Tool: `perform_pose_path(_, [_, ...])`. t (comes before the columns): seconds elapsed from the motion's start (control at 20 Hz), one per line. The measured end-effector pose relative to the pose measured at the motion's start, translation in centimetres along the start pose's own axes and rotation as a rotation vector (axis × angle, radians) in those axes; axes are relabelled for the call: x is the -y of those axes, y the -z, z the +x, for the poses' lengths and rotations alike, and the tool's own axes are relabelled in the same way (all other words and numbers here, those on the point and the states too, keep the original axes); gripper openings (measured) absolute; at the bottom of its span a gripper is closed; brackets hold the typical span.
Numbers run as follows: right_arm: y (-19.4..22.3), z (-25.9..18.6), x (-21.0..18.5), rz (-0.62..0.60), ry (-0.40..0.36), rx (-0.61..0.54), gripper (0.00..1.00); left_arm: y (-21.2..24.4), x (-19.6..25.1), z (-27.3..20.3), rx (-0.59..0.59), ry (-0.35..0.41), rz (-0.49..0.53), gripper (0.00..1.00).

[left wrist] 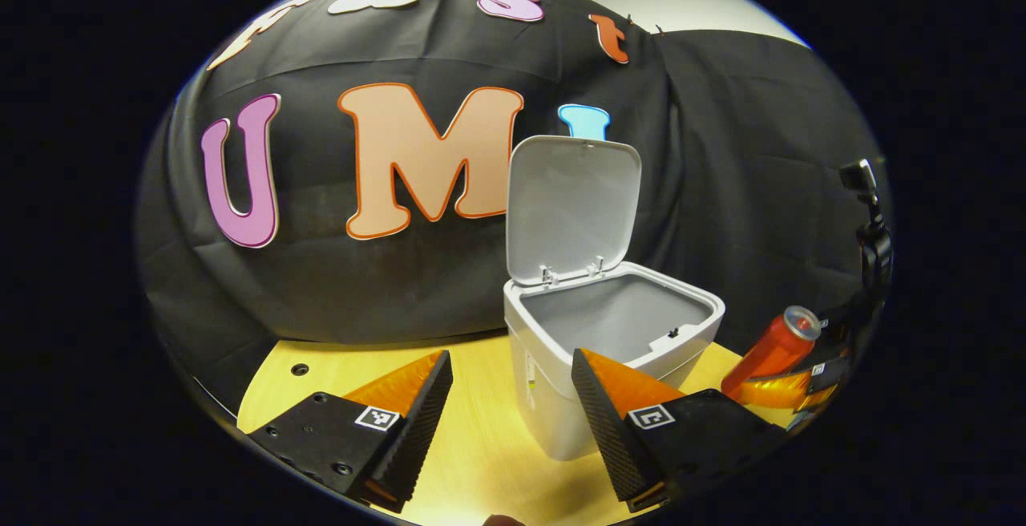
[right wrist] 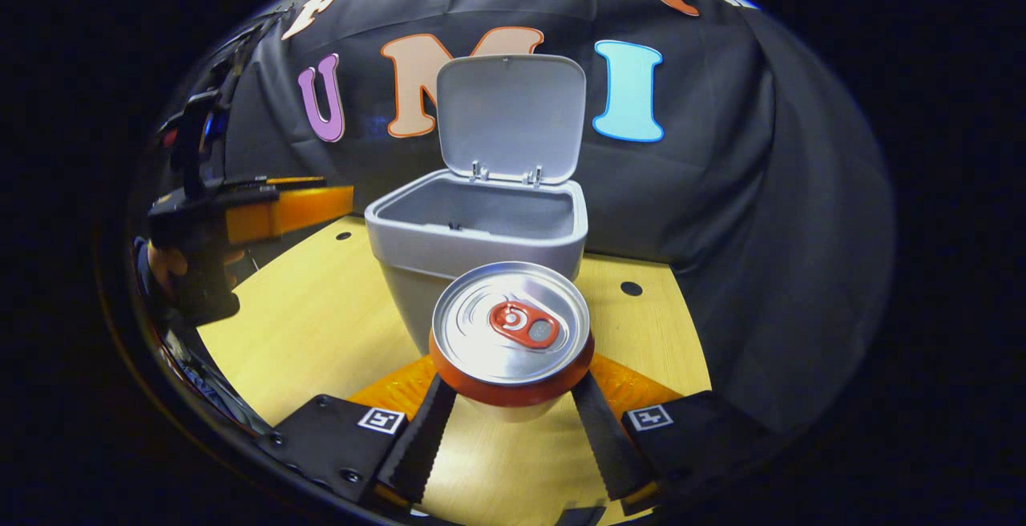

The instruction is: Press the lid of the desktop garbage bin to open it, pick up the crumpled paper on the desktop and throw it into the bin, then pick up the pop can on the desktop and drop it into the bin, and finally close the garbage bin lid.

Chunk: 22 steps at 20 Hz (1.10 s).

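The white desktop bin (left wrist: 561, 398) stands on the wooden table with its lid (left wrist: 571, 209) raised upright at the back. My left gripper (left wrist: 511, 414) is open just in front of the bin, nothing between its fingers. At the right in the left gripper view, the red pop can (left wrist: 771, 349) is tilted in the right gripper's hold. In the right gripper view my right gripper (right wrist: 513, 410) is shut on the can (right wrist: 510, 335), its silver top facing the camera, in front of the open bin (right wrist: 477, 229) and its lid (right wrist: 509, 113). The bin's inside bottom is hidden.
The wooden tabletop (right wrist: 321, 325) has small dark holes (right wrist: 631, 289). The left gripper and a hand (right wrist: 232, 225) holding it sit at the left of the right gripper view, beside the bin. Black cloth closes off the back and sides.
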State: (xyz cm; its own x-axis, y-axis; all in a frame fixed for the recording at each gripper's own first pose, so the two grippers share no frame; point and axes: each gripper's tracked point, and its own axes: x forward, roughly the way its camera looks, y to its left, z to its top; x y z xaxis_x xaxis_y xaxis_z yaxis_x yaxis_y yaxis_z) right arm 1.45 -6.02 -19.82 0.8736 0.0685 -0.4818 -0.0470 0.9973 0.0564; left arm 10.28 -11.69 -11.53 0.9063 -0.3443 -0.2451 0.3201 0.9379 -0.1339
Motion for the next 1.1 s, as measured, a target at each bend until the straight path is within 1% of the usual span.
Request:
perform_pose_path(0.05, [-0.6, 0.0, 0.0, -0.001, -0.005, 0.006, 0.85, 0.2, -0.5, -0.2, -0.004, -0.009, -0.003, 0.88])
perform_pose_path(0.1, [-1.2, -0.2, -0.1, -0.005, -0.005, 0.006, 0.83, 0.5, -0.9, -0.5, -0.008, -0.02, -0.005, 0.88])
perform_pose_path(0.25, [-2.9, -0.9, -0.2, -0.003, -0.015, 0.01, 0.85, 1.1, -2.2, -1.1, -0.018, -0.05, -0.011, 0.88])
perform_pose_path(0.3, [-3.5, -1.0, -0.4, -0.001, -0.019, 0.014, 0.83, 1.4, -2.5, -1.3, -0.02, -0.058, -0.012, 0.88])
perform_pose_path(0.4, [-4.8, -1.3, -0.5, -0.007, -0.026, 0.025, 0.82, 1.8, -3.4, -1.8, -0.026, -0.079, -0.013, 0.88])
perform_pose_path(0.65, [-7.6, -1.7, -1.0, -0.02, -0.042, 0.058, 0.82, 3.0, -5.4, -2.8, -0.041, -0.127, -0.036, 0.88])
perform_pose_path(0.7, [-7.9, -1.6, -1.1, -0.024, -0.043, 0.062, 0.85, 3.3, -5.8, -3.1, -0.045, -0.137, -0.036, 0.89])
perform_pose_path(0.75, [-8.4, -1.6, -1.2, -0.025, -0.047, 0.067, 0.85, 3.6, -6.2, -3.2, -0.048, -0.145, -0.035, 0.89])
perform_pose_path(0.8, [-8.8, -1.5, -1.4, -0.027, -0.05, 0.074, 0.82, 3.8, -6.5, -3.4, -0.051, -0.152, -0.033, 0.88])
perform_pose_path(1.0, [-10.8, -1.5, -1.9, -0.036, -0.057, 0.106, 0.82, 4.6, -7.7, -4.2, -0.06, -0.18, -0.022, 0.89])
perform_pose_path(1.05, [-11.3, -1.5, -1.8, -0.035, -0.057, 0.114, 0.85, 4.9, -8.0, -4.4, -0.063, -0.185, -0.026, 0.89])
perform_pose_path(1.1, [-11.4, -1.4, -1.8, -0.035, -0.056, 0.12, 0.82, 5.2, -8.1, -4.6, -0.066, -0.189, -0.03, 0.88])
